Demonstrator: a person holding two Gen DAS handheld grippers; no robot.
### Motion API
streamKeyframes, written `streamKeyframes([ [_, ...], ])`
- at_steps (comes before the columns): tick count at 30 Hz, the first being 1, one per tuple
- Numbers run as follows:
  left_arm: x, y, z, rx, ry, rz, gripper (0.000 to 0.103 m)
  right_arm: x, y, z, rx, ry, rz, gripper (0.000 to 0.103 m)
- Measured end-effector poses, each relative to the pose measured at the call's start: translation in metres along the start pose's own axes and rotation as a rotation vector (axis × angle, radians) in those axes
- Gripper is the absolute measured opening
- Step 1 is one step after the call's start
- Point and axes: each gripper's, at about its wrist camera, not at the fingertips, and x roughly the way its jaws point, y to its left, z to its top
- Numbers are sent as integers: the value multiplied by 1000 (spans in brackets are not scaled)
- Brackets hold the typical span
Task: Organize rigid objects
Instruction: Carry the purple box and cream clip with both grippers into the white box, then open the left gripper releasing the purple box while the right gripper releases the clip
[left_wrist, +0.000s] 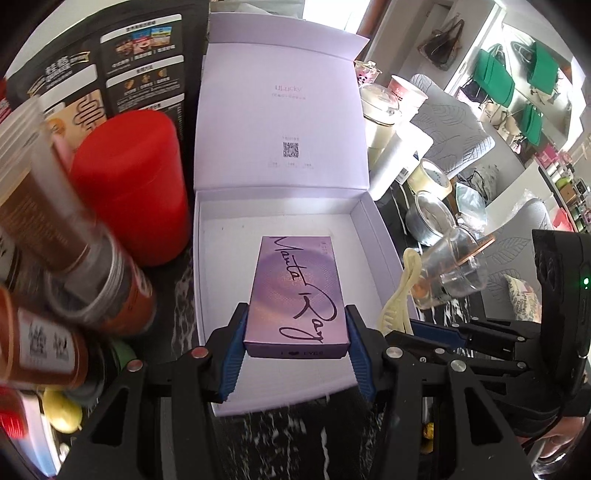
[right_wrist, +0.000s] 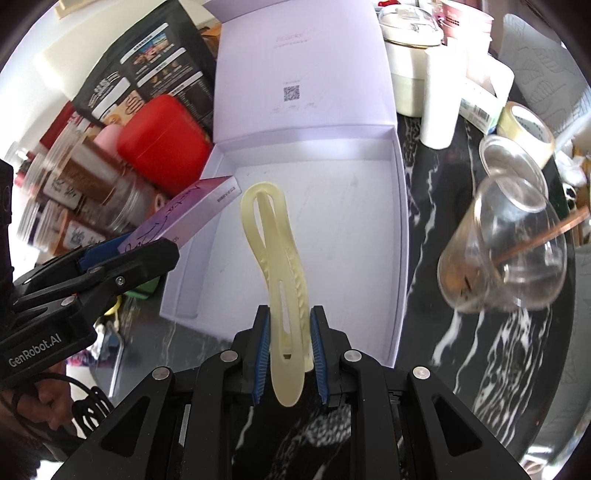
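Observation:
My left gripper (left_wrist: 295, 325) is shut on a purple box (left_wrist: 295, 291) with black handwriting and holds it over the open white gift box (left_wrist: 221, 236). The purple box (right_wrist: 184, 218) and left gripper (right_wrist: 122, 254) also show in the right wrist view, at the gift box's left wall. My right gripper (right_wrist: 288, 325) is shut on a cream hair clip (right_wrist: 277, 251) and holds it over the near edge of the gift box (right_wrist: 399, 221). The clip (left_wrist: 402, 288) shows at the right in the left wrist view. The gift box lid stands open at the back.
A red canister (left_wrist: 129, 184) and spice jars (left_wrist: 74, 258) stand left of the gift box, with a black pouch (left_wrist: 110, 66) behind. Clear plastic cups (right_wrist: 506, 236), a tape roll (right_wrist: 524, 129) and white containers (right_wrist: 436, 99) lie to the right on the black marble table (right_wrist: 480, 369).

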Motion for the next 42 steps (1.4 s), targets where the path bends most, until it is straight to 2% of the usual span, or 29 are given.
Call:
streamKeyframes([
  [7, 18, 11, 24, 16, -22, 28, 50, 18, -7, 24, 7, -14, -16, 21],
  [16, 43, 25, 37, 15, -17, 60, 50, 43, -16, 51, 23, -24, -29, 21],
  [22, 62, 38, 40, -29, 0, 75, 50, 66, -21, 61, 38, -21, -40, 21],
  [34, 96, 52, 40, -49, 54, 83, 50, 97, -24, 77, 44, -37, -72, 21],
  [37, 101, 59, 40, -83, 72, 62, 50, 103, -23, 85, 38, -45, -77, 21],
  [42, 103, 58, 39, -62, 82, 86, 50, 111, -22, 92, 33, -50, -81, 21],
])
